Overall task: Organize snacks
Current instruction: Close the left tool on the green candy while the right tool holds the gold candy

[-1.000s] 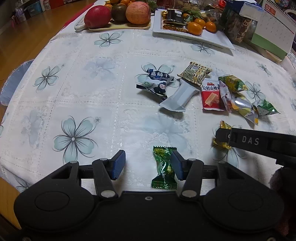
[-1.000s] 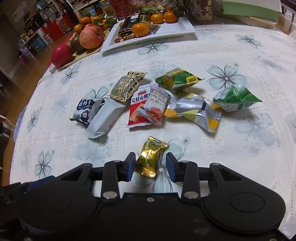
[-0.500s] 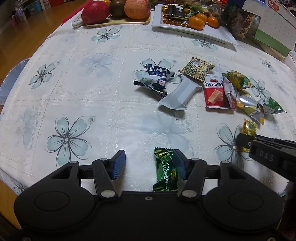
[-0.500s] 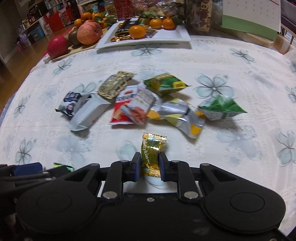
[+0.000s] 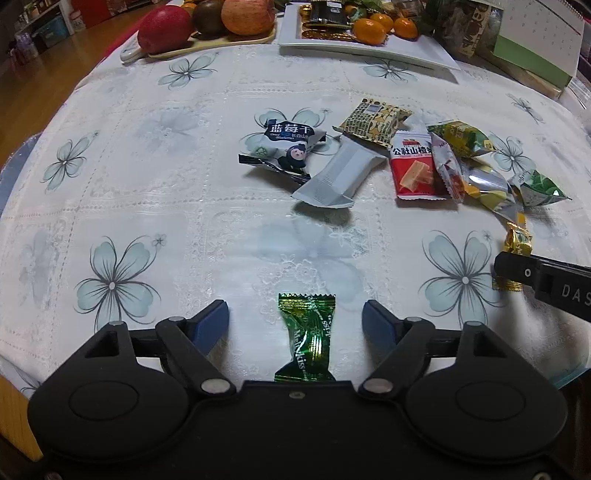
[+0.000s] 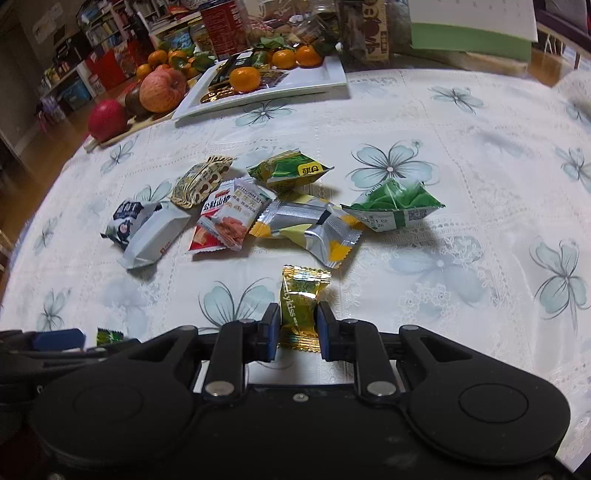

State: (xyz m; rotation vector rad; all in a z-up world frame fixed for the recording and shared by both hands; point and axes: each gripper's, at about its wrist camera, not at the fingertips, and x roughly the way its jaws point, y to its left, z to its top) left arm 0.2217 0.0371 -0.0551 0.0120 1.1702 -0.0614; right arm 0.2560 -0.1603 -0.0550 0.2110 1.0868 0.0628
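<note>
A green wrapped candy (image 5: 307,336) lies on the flowered tablecloth between the wide-open jaws of my left gripper (image 5: 295,320), touching neither pad. My right gripper (image 6: 297,325) is shut on a gold wrapped candy (image 6: 300,303), which also shows in the left wrist view (image 5: 518,243). Several snack packets lie in a loose pile ahead: a blueberry packet (image 5: 285,144), a grey bar (image 5: 339,175), a red packet (image 5: 413,167), a silver-yellow packet (image 6: 314,229) and a green packet (image 6: 395,206).
A white tray (image 6: 325,79) with tangerines and sweets stands at the far edge. A board with apples (image 5: 173,22) lies to its left. A desk calendar (image 5: 535,40) and jars stand at the back right. The table edge runs close on the left.
My right gripper has closed on the gold candy. My left gripper has shifted so the green candy sits centred between its jaws, which have opened wider.
</note>
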